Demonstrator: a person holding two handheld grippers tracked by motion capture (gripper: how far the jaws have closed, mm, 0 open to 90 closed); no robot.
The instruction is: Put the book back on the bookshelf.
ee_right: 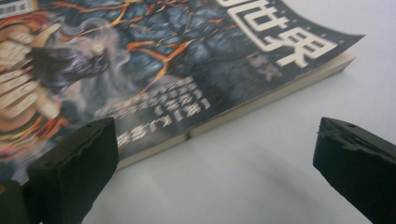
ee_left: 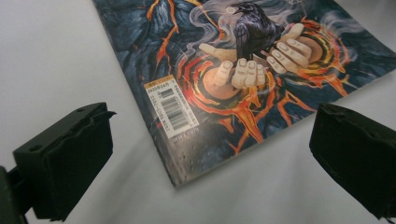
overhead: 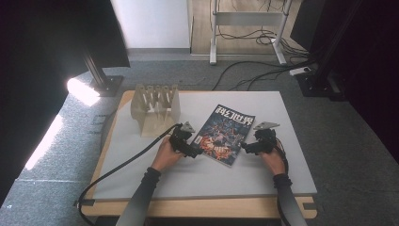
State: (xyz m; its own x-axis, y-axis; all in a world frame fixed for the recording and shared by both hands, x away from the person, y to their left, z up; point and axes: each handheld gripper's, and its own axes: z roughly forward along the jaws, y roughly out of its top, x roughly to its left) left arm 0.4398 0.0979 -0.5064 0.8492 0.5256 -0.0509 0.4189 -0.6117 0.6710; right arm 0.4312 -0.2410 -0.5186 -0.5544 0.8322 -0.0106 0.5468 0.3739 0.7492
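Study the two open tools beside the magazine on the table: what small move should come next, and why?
Probably ease the right tool forward until its open jaws straddle the magazine edge, then close. In the right gripper view the page edge lies flat just ahead of the jaws, ungripped. The left tool is also open, at the magazine's near corner, so nothing holds it yet.

Grey-topped table point(overhead: 263, 181), magazine point(overhead: 225, 134) lying flat near centre, beige slotted rack point(overhead: 155, 108) at back-left
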